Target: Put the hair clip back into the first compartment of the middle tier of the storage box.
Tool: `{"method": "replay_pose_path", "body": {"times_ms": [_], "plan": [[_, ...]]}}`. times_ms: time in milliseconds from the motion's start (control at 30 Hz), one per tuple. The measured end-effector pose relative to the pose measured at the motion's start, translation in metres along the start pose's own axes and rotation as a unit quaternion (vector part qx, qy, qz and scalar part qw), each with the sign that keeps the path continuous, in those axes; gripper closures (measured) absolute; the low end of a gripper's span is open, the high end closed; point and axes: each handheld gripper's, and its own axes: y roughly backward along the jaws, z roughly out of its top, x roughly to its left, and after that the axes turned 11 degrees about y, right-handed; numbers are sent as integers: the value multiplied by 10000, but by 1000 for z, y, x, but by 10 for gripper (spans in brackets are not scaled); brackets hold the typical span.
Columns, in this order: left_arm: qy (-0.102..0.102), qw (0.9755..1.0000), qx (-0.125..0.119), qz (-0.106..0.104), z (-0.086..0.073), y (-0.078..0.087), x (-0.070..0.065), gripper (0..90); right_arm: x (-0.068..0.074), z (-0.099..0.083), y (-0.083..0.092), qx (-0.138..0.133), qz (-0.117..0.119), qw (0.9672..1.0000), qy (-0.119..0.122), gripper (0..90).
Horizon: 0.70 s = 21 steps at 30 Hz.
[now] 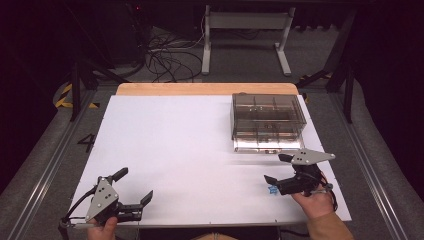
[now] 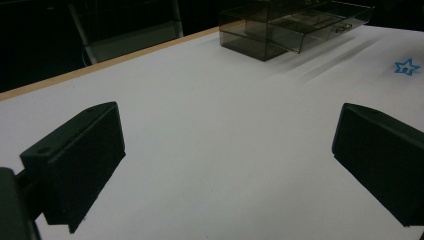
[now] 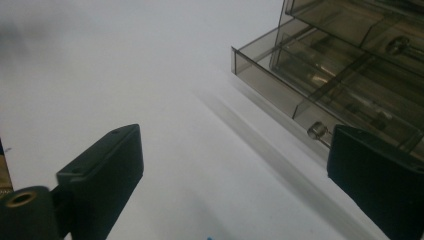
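at the near right of the table, the right gripper (image 1: 276, 168) sits in the person's right hand (image 1: 315, 200), its black jaws spread wide with nothing between them, its grey three-cornered plate on top. just beside its nearer jaw, on the near side, a small blue star (image 1: 272, 189) lies flat on the white table top (image 1: 190, 150). just beyond the gripper's far jaw stands a smoky clear plastic drawer box (image 1: 268, 117), on the far right part of the table. its bottom drawer (image 1: 267, 144) is pulled out toward the near edge, and the gripper is near the drawer's front but apart from it. in the right gripper view the open drawer (image 3: 320, 85) shows dividers inside and a small round knob (image 3: 316, 130) on its front, close above the right-hand jaw; what lies in the compartments is too dim to tell.

at the near left corner, well apart from the box, the left gripper (image 1: 136, 186) is held by the left hand (image 1: 102, 230), jaws also wide and empty, cable trailing off its left side. in the left gripper view the box (image 2: 295, 25) stands far off at the upper right and the star (image 2: 406, 66) lies at the right edge on the white surface.

past the table's far wooden edge (image 1: 207, 89), a tangle of cables (image 1: 167, 57) lies on the grey floor beside a white table frame (image 1: 247, 35).
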Motion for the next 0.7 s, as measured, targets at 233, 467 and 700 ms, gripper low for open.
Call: {"method": "replay_pose_path", "body": {"times_ms": [233, 467, 700], "plan": [[-11, 10000, -5, 5, 0, 0, 0, 11, 0, -3, 1, 495, 49, 9986, -199, 281], [-20, 10000, 1, 7, 0, 0, 0, 11, 3, -5, -4, 967, 106, 9951, -164, 376], [-34, 10000, -1, 5, 0, 0, 0, 11, 5, -6, -9, 1313, 162, 9911, -164, 446]]}}
